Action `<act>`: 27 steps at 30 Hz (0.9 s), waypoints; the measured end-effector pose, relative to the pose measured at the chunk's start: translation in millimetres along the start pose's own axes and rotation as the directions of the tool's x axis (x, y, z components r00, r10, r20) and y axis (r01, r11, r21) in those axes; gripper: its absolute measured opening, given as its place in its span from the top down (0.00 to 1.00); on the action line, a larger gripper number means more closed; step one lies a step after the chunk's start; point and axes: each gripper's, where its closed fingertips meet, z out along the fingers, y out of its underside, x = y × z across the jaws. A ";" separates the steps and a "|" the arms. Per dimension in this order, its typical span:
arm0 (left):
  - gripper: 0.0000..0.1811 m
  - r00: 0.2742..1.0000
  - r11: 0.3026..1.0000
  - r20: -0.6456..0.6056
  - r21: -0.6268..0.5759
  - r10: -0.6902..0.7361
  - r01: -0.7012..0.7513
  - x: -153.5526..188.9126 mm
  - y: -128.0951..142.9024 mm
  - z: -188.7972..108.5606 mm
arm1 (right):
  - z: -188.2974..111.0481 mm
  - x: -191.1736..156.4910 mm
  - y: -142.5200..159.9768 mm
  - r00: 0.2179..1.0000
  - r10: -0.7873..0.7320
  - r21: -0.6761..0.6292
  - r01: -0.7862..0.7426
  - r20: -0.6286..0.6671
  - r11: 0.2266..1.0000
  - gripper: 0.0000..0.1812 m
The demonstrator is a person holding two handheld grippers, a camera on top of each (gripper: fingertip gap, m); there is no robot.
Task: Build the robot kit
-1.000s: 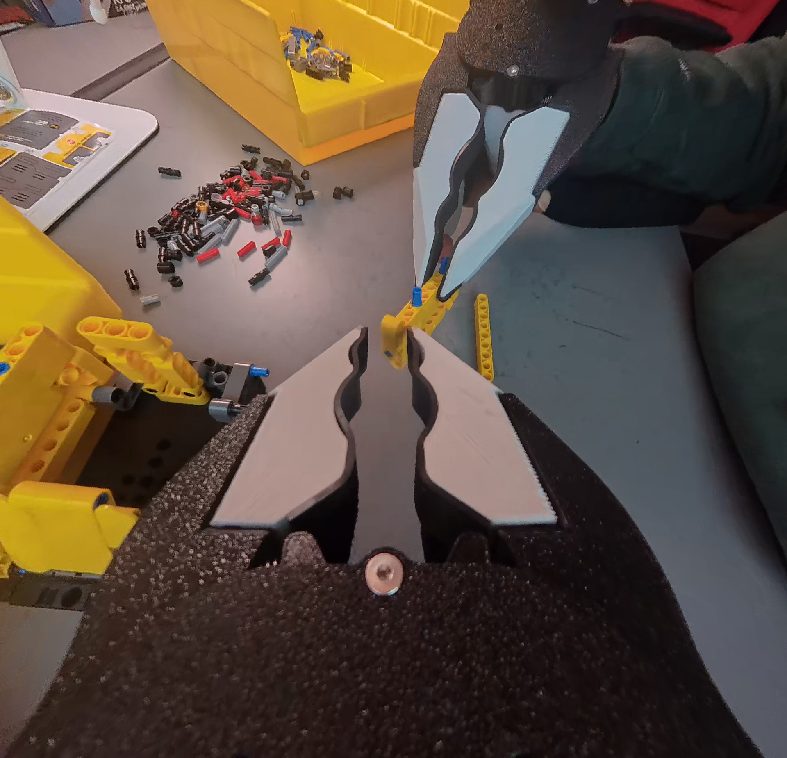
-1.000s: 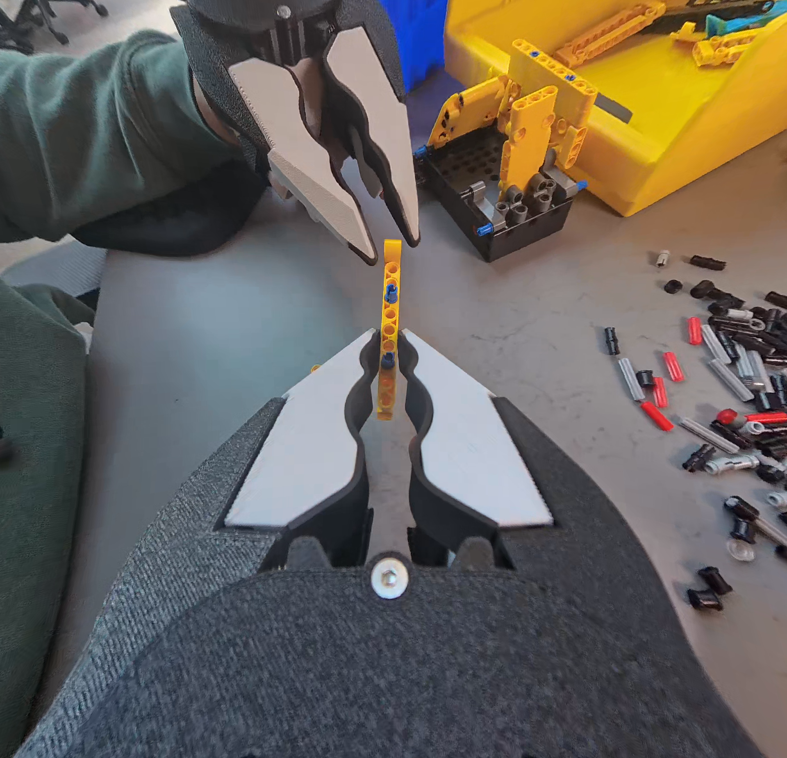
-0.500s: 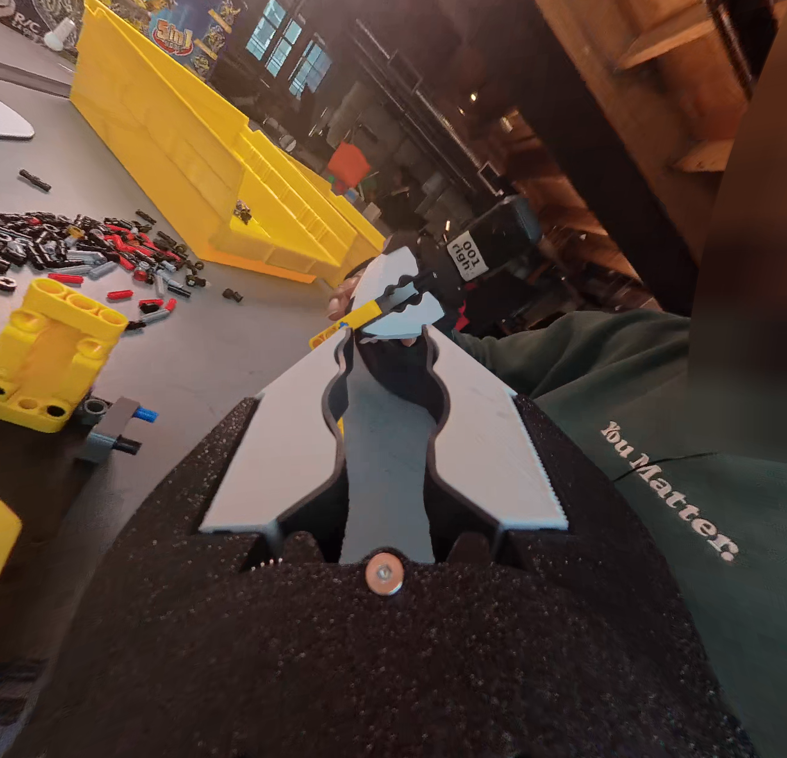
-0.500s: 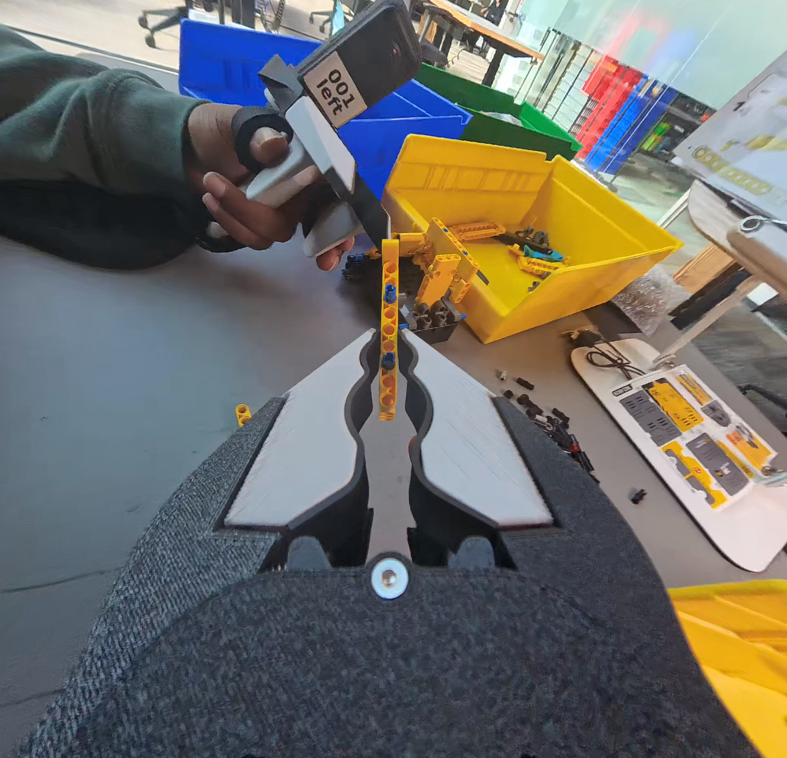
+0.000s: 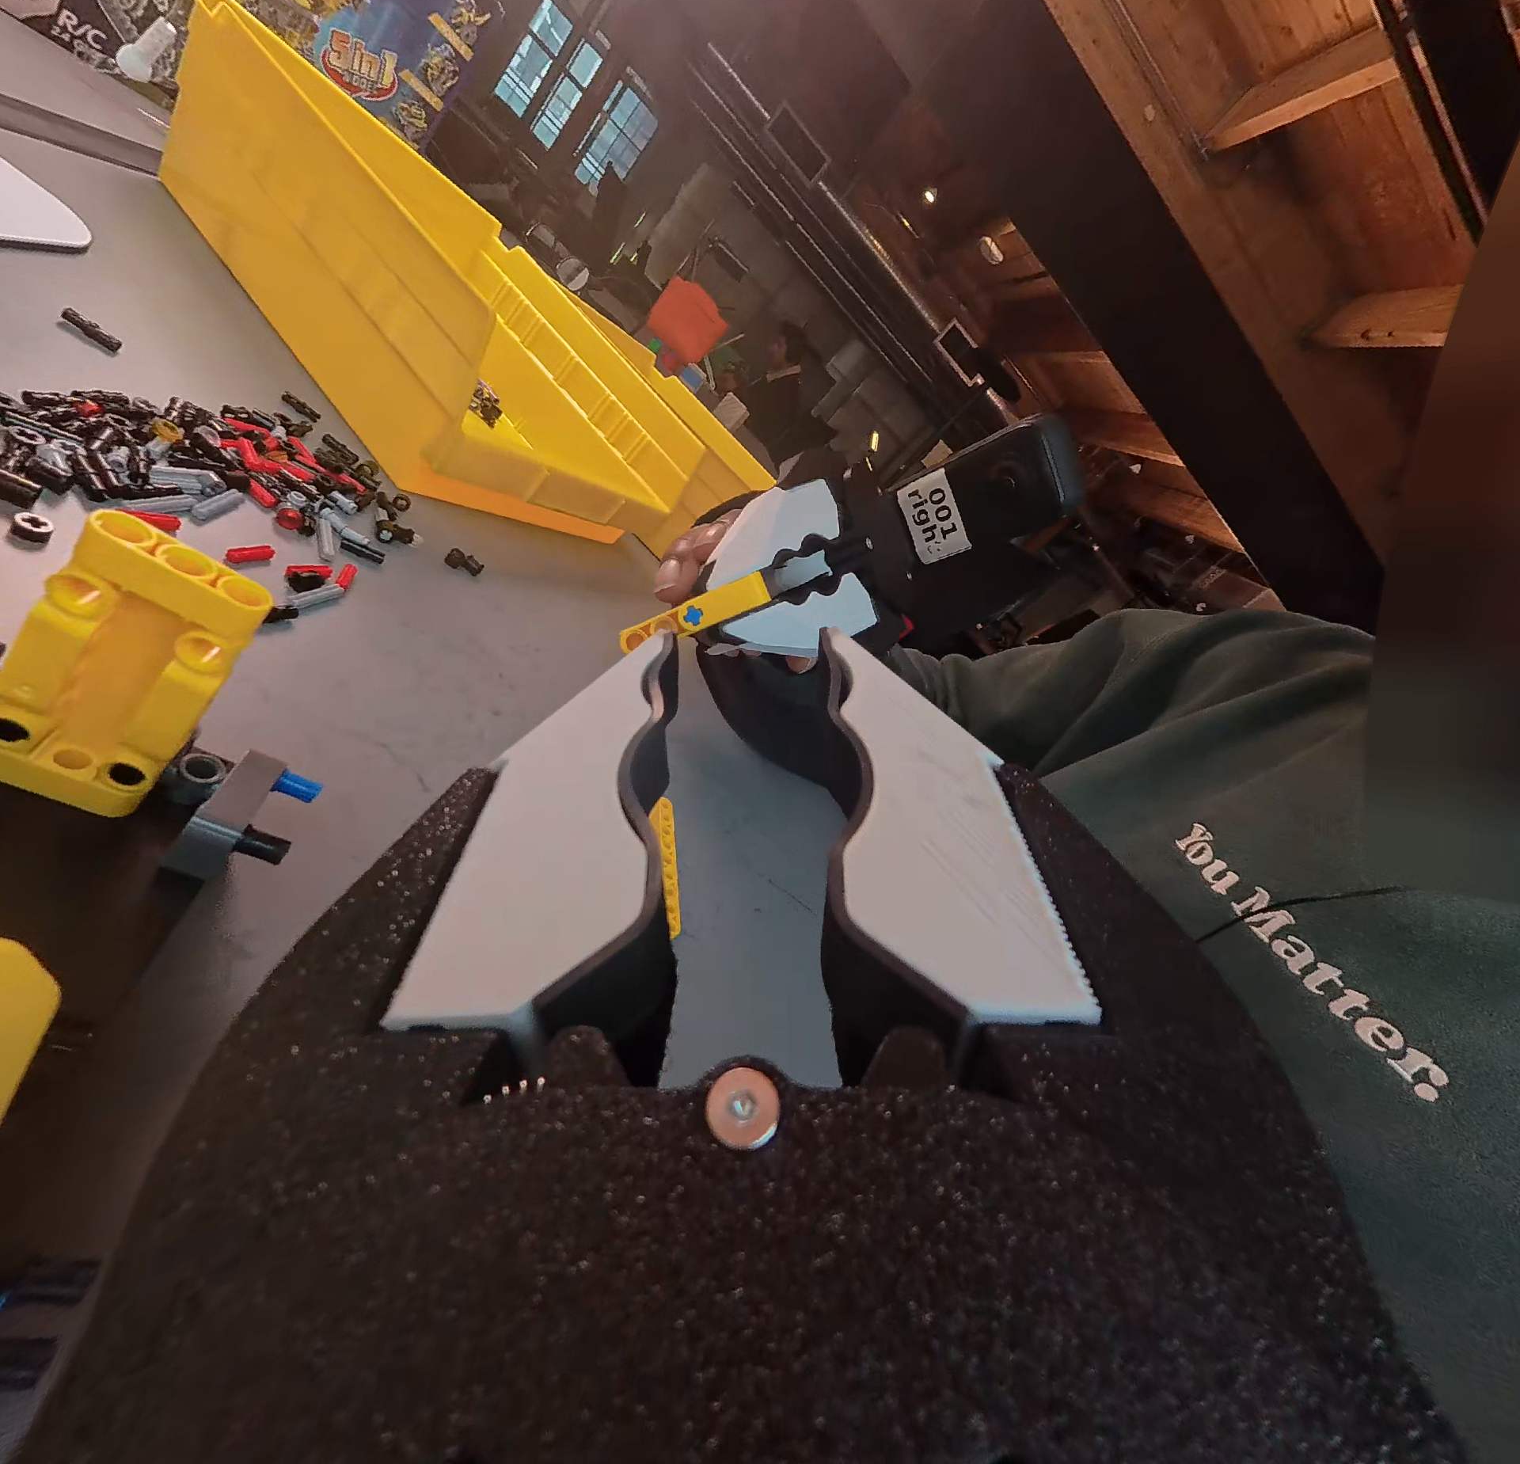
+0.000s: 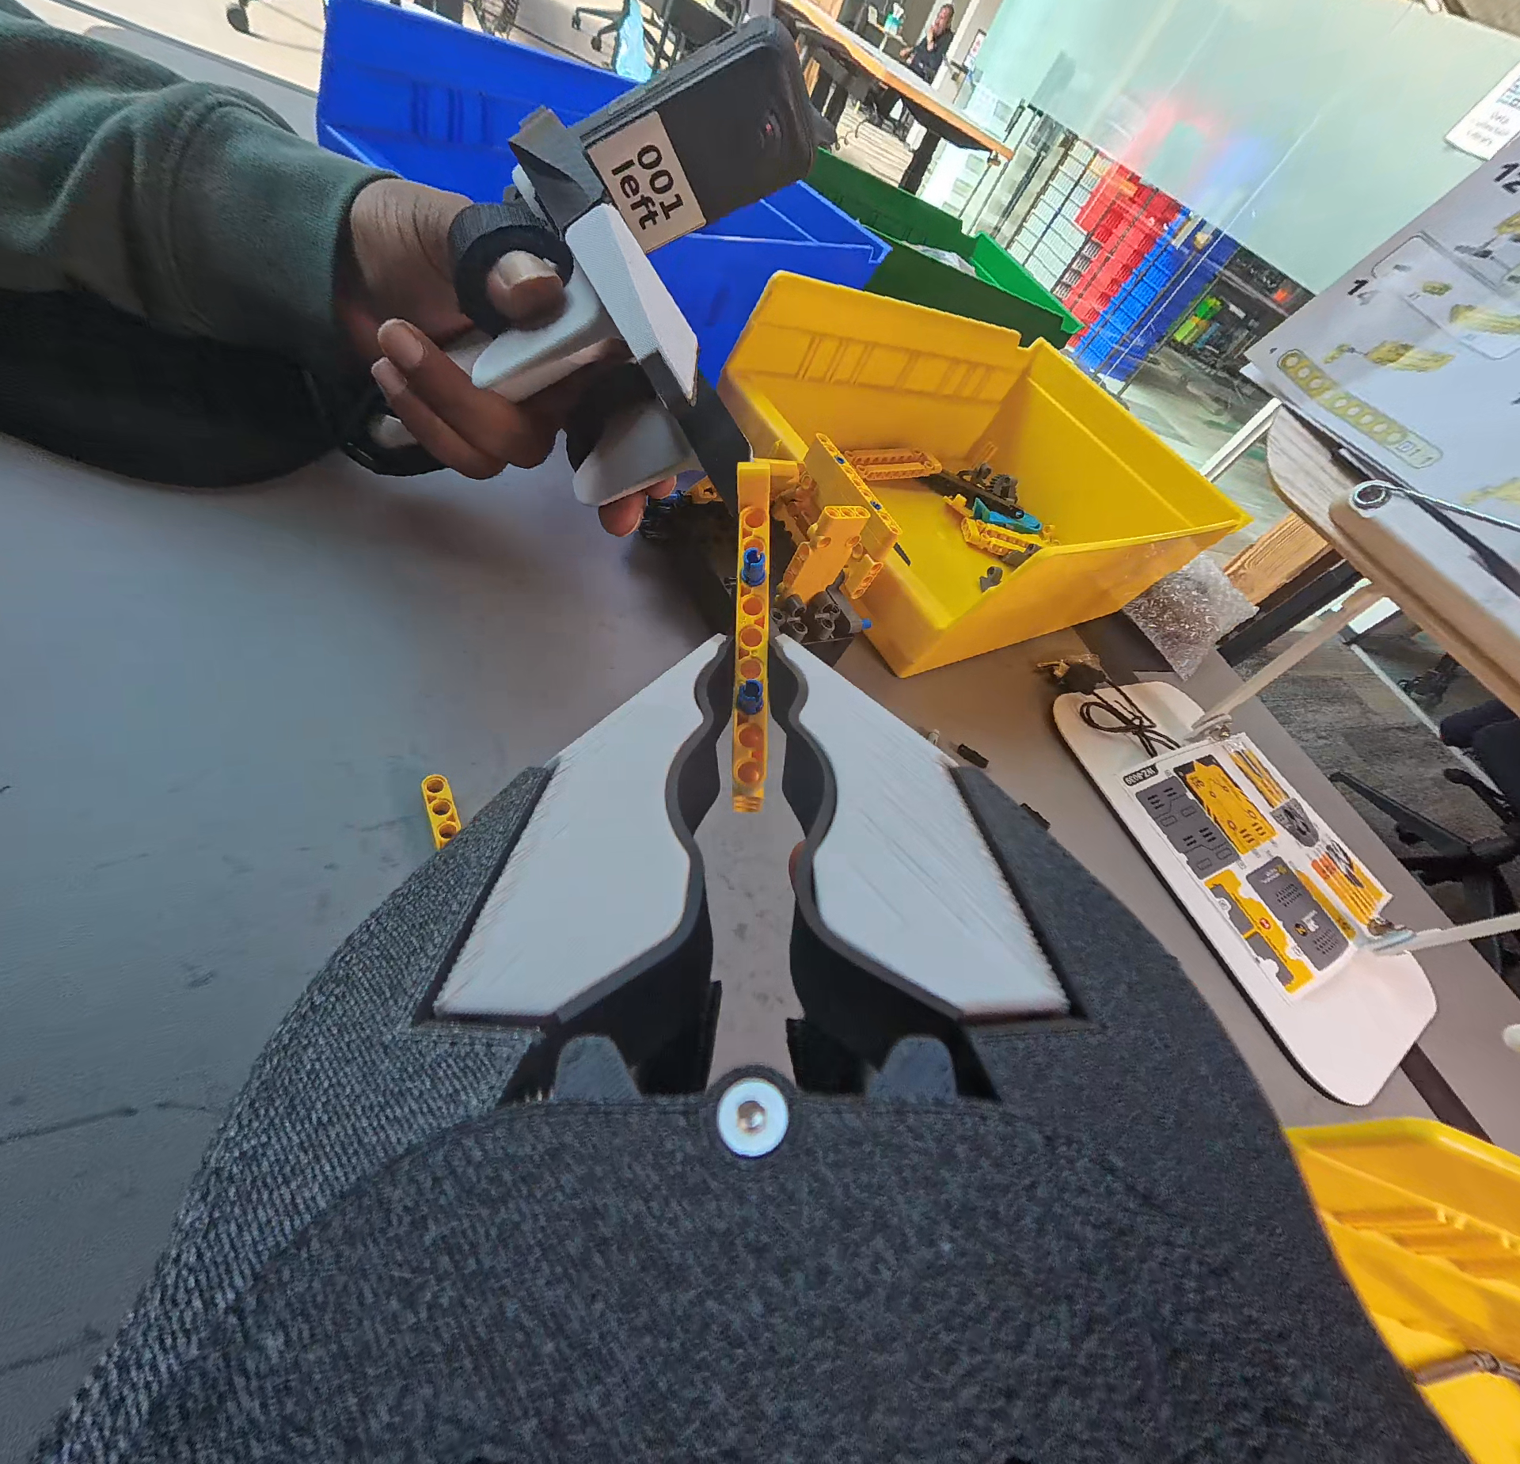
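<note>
My right gripper (image 6: 750, 647) is shut on a yellow holed beam (image 6: 753, 659) that carries two blue pins and stands upright above the grey table (image 6: 247, 684). My left gripper (image 5: 744, 643) is open and empty. Its left fingertip (image 5: 654, 651) touches the free end of that beam (image 5: 699, 610), which sticks out of the right gripper (image 5: 740, 598). In the right wrist view the left gripper (image 6: 699, 470) sits at the beam's top end. A second yellow beam (image 5: 665, 865) lies flat on the table, also seen in the right wrist view (image 6: 440, 807).
A yellow-and-black partial model (image 6: 831, 552) stands beside a yellow bin (image 6: 987, 470) of parts. A pile of small black, red and grey pins (image 5: 189, 462) lies left, near another yellow bin (image 5: 370, 273). Blue bin (image 6: 493, 92) behind. An instruction sheet on a white board (image 6: 1234, 849) is on the right. The left gripper's tips are roughly 5 cm from the right gripper's.
Both grippers have tilted up from looking down at the table. My left gripper's jaws have opened wider around the beam's end. The right gripper keeps its grip on the beam.
</note>
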 end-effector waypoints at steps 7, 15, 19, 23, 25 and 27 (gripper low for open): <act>0.82 0.998 0.999 0.026 -0.026 0.049 -0.048 -0.7 3.5 2.1 | -3.9 -1.5 -12.2 0.992 0.114 0.076 -0.118 0.054 0.990 0.96; 0.86 0.972 0.972 -0.052 -0.052 0.228 -0.231 28.1 7.8 9.0 | -18.6 -13.1 -37.9 0.503 0.660 0.014 -0.801 0.558 0.598 0.96; 0.88 0.970 0.971 -0.070 -0.050 0.232 -0.236 32.3 8.2 9.3 | -16.9 -14.9 -36.2 0.399 0.697 -0.038 -0.853 0.596 0.521 0.96; 0.91 0.971 0.971 -0.059 -0.044 0.233 -0.236 31.5 6.4 8.4 | -15.2 -15.2 -33.7 0.384 0.708 -0.051 -0.859 0.593 0.509 0.96; 0.93 0.971 0.970 -0.056 -0.048 0.234 -0.237 31.0 6.8 8.4 | -15.0 -15.1 -33.7 0.380 0.709 -0.053 -0.861 0.594 0.506 0.96; 0.94 0.971 0.971 -0.058 -0.054 0.231 -0.235 31.0 8.1 9.0 | -14.4 -14.9 -33.0 0.372 0.715 -0.058 -0.865 0.591 0.498 0.96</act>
